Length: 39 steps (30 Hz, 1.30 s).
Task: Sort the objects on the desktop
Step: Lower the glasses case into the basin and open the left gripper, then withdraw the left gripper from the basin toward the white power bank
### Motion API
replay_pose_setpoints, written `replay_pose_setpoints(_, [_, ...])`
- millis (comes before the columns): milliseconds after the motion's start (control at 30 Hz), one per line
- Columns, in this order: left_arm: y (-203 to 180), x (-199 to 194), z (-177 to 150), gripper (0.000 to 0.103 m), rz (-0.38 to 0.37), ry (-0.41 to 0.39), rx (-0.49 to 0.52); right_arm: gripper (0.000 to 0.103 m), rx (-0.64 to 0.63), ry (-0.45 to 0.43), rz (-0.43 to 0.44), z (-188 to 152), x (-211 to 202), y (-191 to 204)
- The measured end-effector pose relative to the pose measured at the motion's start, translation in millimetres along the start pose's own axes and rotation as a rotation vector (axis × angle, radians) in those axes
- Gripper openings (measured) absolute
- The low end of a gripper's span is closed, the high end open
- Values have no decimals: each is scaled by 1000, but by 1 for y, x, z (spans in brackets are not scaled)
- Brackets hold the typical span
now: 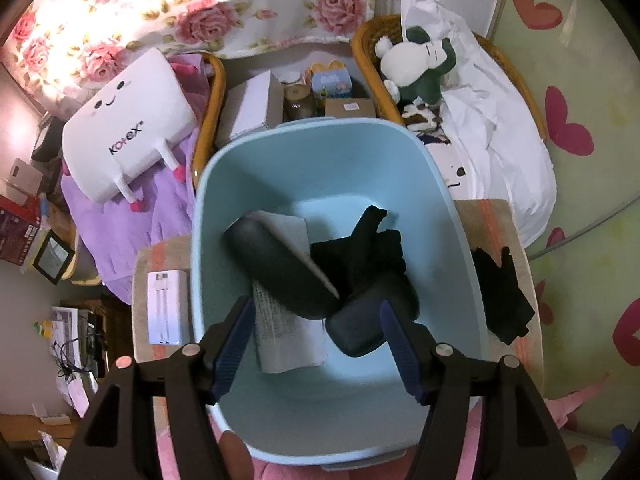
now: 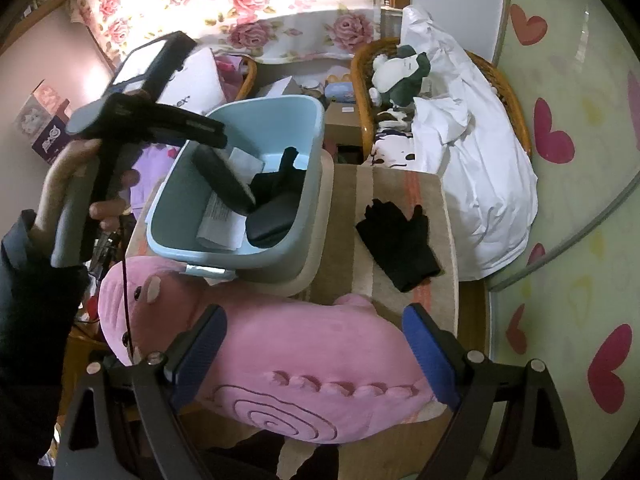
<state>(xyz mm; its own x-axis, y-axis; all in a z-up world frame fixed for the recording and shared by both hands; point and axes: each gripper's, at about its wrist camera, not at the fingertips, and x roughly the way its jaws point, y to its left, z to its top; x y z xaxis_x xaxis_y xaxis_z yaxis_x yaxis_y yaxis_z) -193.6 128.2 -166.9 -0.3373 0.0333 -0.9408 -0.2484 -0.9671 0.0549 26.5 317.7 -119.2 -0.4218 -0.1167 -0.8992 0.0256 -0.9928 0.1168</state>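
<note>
Fingers of left gripper (image 1: 316, 344) spread, empty, above one light-blue plastic bin (image 1: 208, 216); right gripper (image 2: 316, 354) likewise spread over one pink plush (image 2: 304, 364). Bin contents: two dark cases, paper. One black knit glove (image 2: 396, 236) on mat.
</note>
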Motion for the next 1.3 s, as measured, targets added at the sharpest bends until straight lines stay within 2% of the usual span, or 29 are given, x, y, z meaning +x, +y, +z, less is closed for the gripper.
replay_pose_setpoints(167, [36,-24,-14,69,25,-41,-31,92,-14,-3,5,1,0,8])
replay_pose_setpoints(500, [122,-46,-48,70,47,-37,-142,92,-14,-13,10,11,3,21])
replay_pose_setpoints(667, [148,-62,-63,70,97,-55,-140,92,-20,-22,13,18,4,31])
replay_pose_setpoints(967, [193,-83,-81,70,122,-72,-187,92,-50,-32,18,28,4,56])
replay_pose_setpoints(1300, [213,-67,-83,70,118,-51,-198,92,-52,-25,13,31,6,71])
